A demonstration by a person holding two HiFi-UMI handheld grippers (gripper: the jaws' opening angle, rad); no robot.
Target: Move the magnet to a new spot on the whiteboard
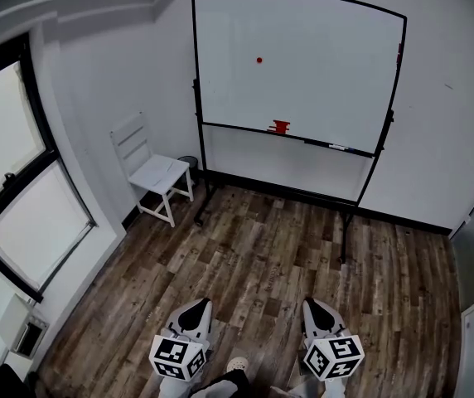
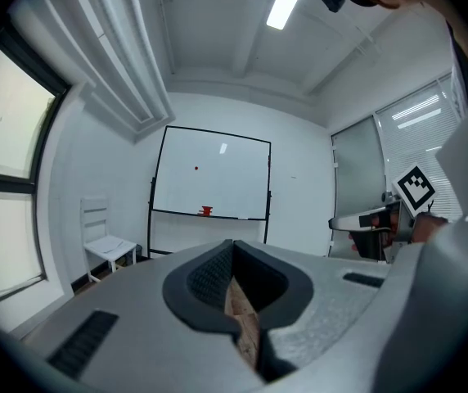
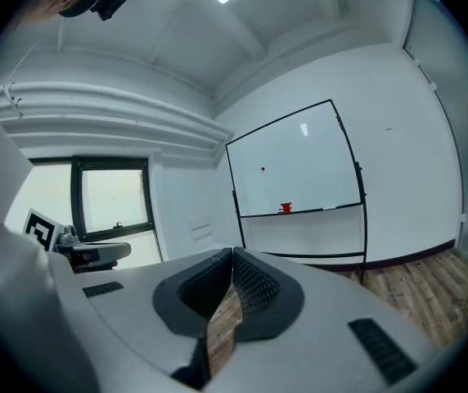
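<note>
Since the magnet (image 1: 259, 60) sits untouched, upper centre on the whiteboard (image 1: 320, 48), step: approach.
Left hand-held gripper (image 2: 232, 244): clenched, empty.
Right hand-held gripper (image 3: 232, 252): clenched, empty.
Next: likely close in — open, pinch magnet.

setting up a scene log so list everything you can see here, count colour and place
whiteboard: one, white, black frame, on a stand at the far wall
magnet: one, red, upper middle of the whiteboard
red object: one, on the whiteboard's tray, too small to identify
chair: one, white, left of the whiteboard
bin: one, dark, between chair and whiteboard stand
window: black-framed, left wall
floor: brown wood planks
shoe: pale tip, bottom edge
left gripper: grey, jaws shut, empty
right gripper: grey, jaws shut, empty
</note>
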